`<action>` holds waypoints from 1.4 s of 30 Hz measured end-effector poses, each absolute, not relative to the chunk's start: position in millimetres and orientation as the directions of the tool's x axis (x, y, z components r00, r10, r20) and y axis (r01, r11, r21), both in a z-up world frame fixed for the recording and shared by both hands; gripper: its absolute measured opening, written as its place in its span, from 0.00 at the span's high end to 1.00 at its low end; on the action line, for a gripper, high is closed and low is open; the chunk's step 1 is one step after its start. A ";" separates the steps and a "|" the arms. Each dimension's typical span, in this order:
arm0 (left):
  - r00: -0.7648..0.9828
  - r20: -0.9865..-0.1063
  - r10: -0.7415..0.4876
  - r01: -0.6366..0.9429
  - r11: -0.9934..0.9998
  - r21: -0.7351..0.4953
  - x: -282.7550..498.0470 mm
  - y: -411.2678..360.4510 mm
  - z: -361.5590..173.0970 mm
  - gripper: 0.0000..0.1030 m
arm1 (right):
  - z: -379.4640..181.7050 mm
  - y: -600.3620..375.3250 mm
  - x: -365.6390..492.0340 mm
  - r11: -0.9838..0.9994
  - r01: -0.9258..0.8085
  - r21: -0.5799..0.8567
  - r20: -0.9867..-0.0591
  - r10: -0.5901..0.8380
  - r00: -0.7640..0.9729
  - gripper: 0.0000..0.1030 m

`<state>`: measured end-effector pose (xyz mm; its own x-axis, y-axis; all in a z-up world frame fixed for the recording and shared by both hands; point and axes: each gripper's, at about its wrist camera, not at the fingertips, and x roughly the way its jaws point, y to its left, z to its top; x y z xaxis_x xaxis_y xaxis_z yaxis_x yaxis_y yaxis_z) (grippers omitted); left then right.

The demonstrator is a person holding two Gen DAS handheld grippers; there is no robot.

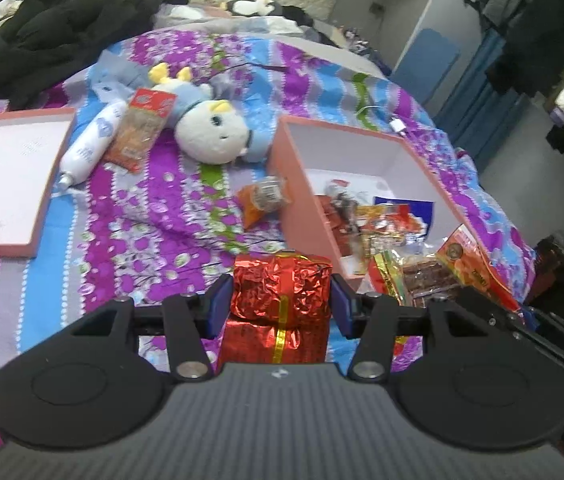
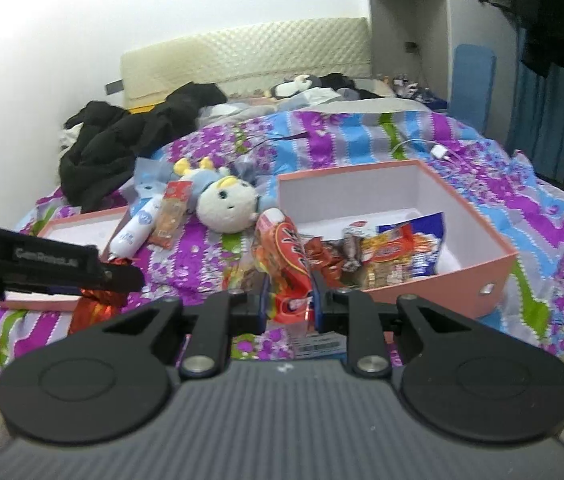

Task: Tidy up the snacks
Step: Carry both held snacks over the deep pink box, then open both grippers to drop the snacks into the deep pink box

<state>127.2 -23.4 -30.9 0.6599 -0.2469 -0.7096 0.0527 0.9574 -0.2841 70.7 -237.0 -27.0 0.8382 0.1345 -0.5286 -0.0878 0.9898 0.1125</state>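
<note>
My left gripper (image 1: 282, 300) is shut on a red foil packet (image 1: 282, 292) with a gold band, held above the bedspread just left of the pink box (image 1: 302, 216). The box holds several snack packets (image 1: 382, 224). My right gripper (image 2: 290, 300) is shut on an orange-red snack packet (image 2: 286, 256), held in front of the pink box (image 2: 442, 280); it also shows in the left wrist view (image 1: 470, 264). The left gripper and its foil packet (image 2: 97, 304) show at the left of the right wrist view. A small orange packet (image 1: 261, 200) lies beside the box.
The pink box lid (image 1: 5, 176) lies open-side up at left. A white bottle (image 1: 89, 140), a red-topped snack bag (image 1: 141, 128) and a plush toy (image 1: 209, 132) lie behind. Black clothes (image 1: 61, 28) are piled at the far left. A charger cable (image 1: 398, 124) lies beyond the box.
</note>
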 end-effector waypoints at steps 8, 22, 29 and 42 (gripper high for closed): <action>0.653 -0.693 -0.305 0.125 0.946 -0.299 170.7 -56.0 -21.2 0.45 | -21.6 -273.9 94.4 0.995 -0.012 0.102 -0.523 0.064 0.850 0.77; 0.604 -0.699 -0.383 0.245 0.924 -0.294 313.9 -138.9 -32.0 0.45 | -34.4 -327.0 200.0 0.994 0.053 0.092 -0.544 0.006 0.839 0.77; 0.545 -0.741 -0.393 0.275 0.918 -0.285 377.3 -171.7 -66.5 0.45 | -67.8 -345.1 252.9 0.992 0.069 0.105 -0.605 0.008 0.796 0.76; 0.517 -0.770 -0.373 0.277 0.924 -0.262 416.5 -179.4 -97.6 0.28 | -106.1 -361.0 286.6 0.985 0.124 0.119 -0.671 -0.012 0.741 0.36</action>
